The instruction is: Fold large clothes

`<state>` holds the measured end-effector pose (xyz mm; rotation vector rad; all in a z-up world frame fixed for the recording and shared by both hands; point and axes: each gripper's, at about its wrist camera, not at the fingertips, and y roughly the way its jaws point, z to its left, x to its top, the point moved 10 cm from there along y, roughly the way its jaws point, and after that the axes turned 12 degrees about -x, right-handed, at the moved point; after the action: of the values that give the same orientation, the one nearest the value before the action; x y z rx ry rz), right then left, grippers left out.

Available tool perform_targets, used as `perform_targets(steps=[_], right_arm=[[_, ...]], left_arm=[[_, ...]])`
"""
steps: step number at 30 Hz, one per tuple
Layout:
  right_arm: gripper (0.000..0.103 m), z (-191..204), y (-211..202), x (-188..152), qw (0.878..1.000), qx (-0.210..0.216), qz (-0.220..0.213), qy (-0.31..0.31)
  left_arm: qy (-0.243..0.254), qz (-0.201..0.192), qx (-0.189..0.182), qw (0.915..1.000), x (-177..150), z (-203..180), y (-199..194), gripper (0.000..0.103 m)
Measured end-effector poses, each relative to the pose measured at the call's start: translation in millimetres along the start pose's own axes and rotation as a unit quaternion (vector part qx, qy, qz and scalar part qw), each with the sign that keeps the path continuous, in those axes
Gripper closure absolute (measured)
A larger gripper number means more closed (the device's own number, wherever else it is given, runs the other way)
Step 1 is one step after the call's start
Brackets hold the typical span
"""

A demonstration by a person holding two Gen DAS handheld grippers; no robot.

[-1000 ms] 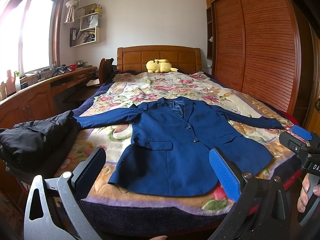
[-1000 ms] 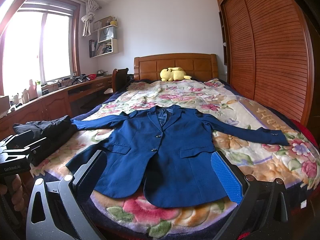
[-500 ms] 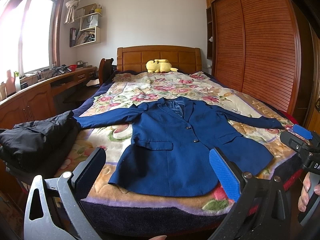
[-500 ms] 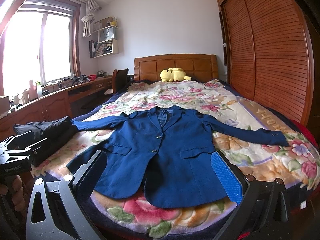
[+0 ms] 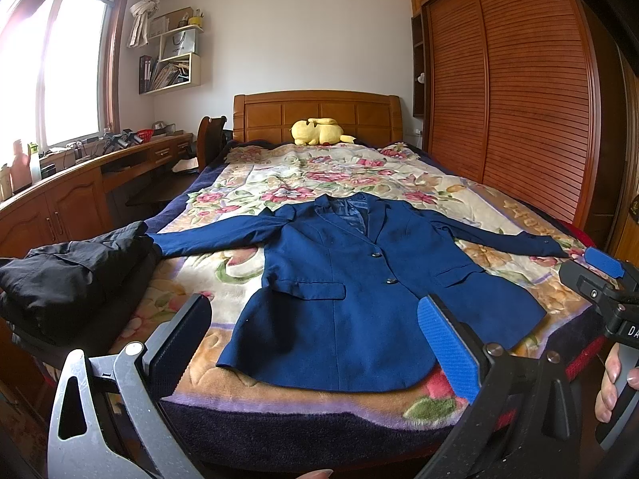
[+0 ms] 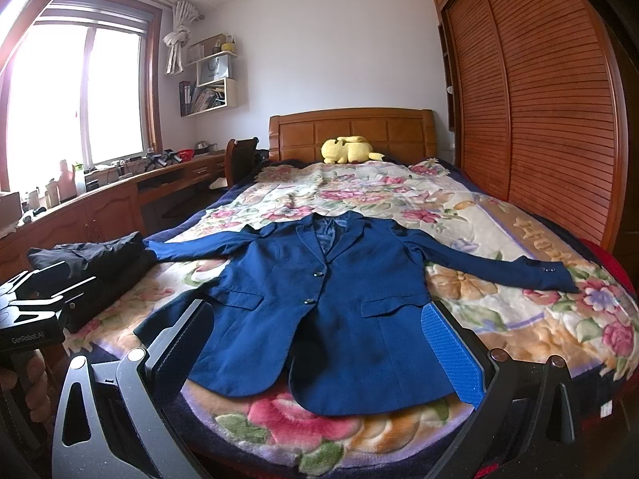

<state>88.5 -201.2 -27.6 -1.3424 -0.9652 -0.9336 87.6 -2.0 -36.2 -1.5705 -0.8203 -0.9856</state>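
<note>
Jaws spread wide on left gripper (image 5: 315, 337) and right gripper (image 6: 315, 337); nothing held.
Hovering at foot of floral-blanketed wooden bed (image 6: 499, 307); navy blue buttoned blazer (image 6: 319, 303) flat, sleeves outstretched; black folded garment (image 5: 68, 275) touching one cuff.

jacket (image 5: 351, 283) on bed (image 5: 279, 427), clothes pile (image 5: 68, 275) left

a dark blue two-button suit jacket (image 5: 351, 291) (image 6: 319, 303) lies flat, front up, buttoned, on the floral bedspread — sleeves spread out to both sides, hem toward the bed's foot.
</note>
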Motion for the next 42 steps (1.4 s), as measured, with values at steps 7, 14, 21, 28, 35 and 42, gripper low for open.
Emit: perform_targets(steps=[7,14,21,28,35,42], right_arm=[[0.0,1,2,-1,1.0,0.004,0.002,-0.003],[0.0,9,16,-4,1.0,0.018,0.01,-0.019],[0.0,18,45,-6,0.999,0.026,0.022,-0.032],[0.0,30,74,-15,0.998,0.032,0.034,-0.05],[0.0,35,109,-26,0.996,0.037,0.058,-0.057],[0.0,41,139,-31,0.995,0.044,0.077,-0.055]], left_arm=[[-0.001,0.004,0.001,1.0,5,5,-4,0.0],[-0.009,0.018,0.014,0.9997,-6,24,12,0.0],[-0.012,0.038,0.025,0.9989,-20,50,39,0.0],[-0.013,0.054,0.035,0.9978,-35,75,65,0.0],[-0.012,0.074,0.042,0.9963,-45,98,97,0.0],[-0.002,0.089,0.039,0.9952,-38,123,125,0.0]])
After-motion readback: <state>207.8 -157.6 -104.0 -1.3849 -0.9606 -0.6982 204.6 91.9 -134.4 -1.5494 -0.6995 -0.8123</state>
